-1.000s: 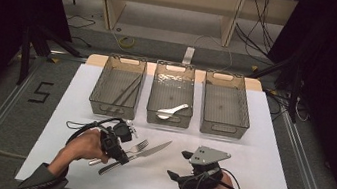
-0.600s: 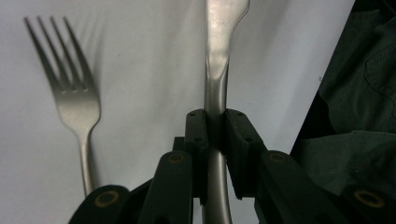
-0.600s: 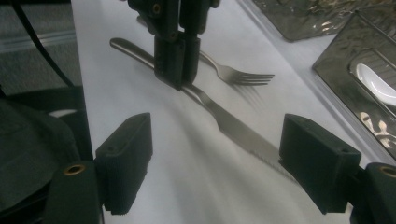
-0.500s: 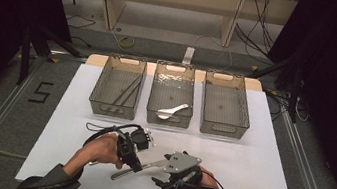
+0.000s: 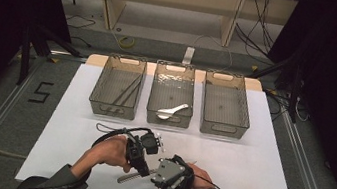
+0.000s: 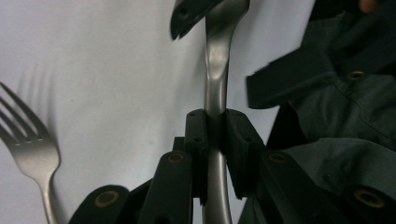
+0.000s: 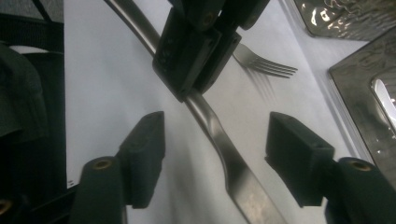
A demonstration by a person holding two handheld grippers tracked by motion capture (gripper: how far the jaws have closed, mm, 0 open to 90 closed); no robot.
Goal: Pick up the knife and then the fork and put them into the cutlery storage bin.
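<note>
Fingers [image 6: 198, 140] of left gripper [image 6: 215, 135] pinch knife [image 6: 217, 70] mid-handle, above white table [image 5: 257, 163]. Right gripper [image 7: 215, 154]: jaws spread either side of knife, not touching, just been closing. Fork [image 6: 28, 144] lies beside.

The left gripper [image 5: 143, 157] was black, with a black cable looping off its back. The right gripper [image 5: 158, 175] was black too and carried a grey three-cornered plate [image 5: 167, 171] dotted with small screws. Each jaw ended in a blocky black pad [image 7: 144, 149], and brass-coloured rivets [image 6: 106, 198] marked the joints. A dark grey-green sleeve [image 5: 49, 182] covered the left forearm.
</note>
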